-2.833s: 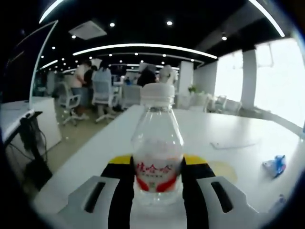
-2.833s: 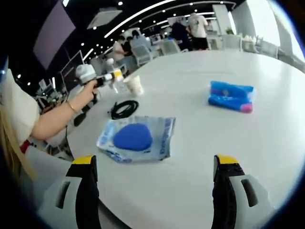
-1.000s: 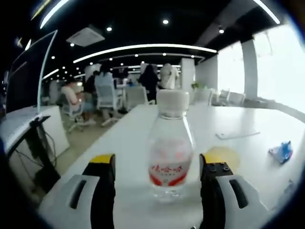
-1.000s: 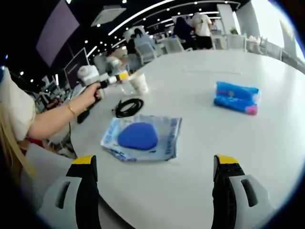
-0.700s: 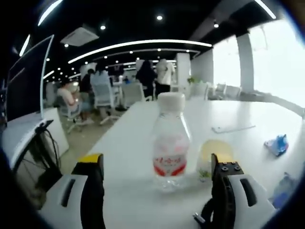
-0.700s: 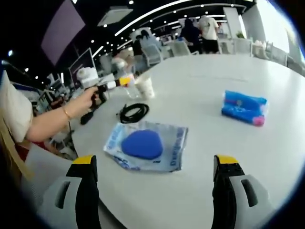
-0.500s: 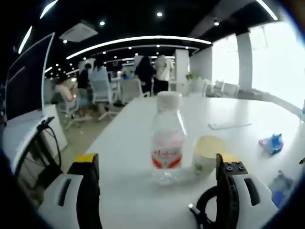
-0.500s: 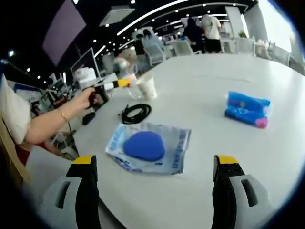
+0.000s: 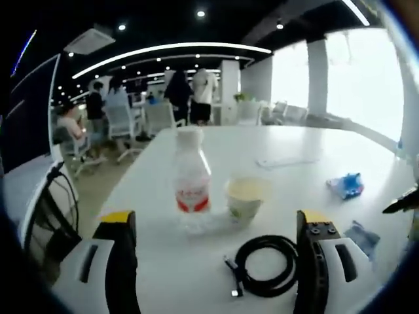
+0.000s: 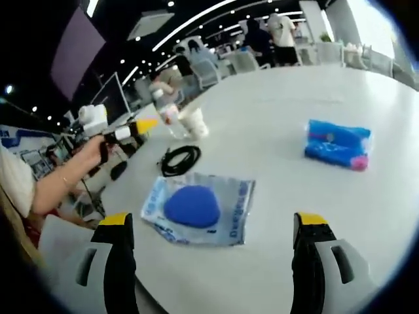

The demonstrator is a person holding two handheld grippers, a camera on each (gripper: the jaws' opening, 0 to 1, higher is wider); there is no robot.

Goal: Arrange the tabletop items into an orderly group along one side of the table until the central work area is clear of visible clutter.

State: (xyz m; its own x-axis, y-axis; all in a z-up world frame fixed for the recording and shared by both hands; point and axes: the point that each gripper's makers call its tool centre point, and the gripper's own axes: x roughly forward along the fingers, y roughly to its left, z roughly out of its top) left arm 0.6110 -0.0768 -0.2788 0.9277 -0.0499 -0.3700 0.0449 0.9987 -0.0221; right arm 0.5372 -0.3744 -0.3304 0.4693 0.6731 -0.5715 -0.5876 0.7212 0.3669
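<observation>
A clear water bottle (image 9: 192,180) with a white cap and red label stands on the white table (image 9: 281,140), a small paper cup (image 9: 247,197) beside it on the right. A coiled black cable (image 9: 264,265) lies nearer. My left gripper (image 9: 213,268) is open, drawn back from the bottle, nothing between its jaws. My right gripper (image 10: 214,265) is open above the table, in front of a clear bag holding a blue pad (image 10: 196,207). A blue packet (image 10: 337,144) lies further right. The left gripper (image 10: 124,133), the bottle (image 10: 163,110), cup (image 10: 194,122) and cable (image 10: 178,159) appear at far left.
A small blue wrapper (image 9: 346,185) and a flat white sheet (image 9: 283,161) lie further along the table. Office chairs (image 9: 123,124) and several people (image 9: 188,93) are beyond its far end. A desk with cables (image 9: 46,209) stands left of the table edge.
My left gripper let go of the bottle, opened, and pulled back, so the cup and cable came into its view. The right gripper stayed open and hardly moved.
</observation>
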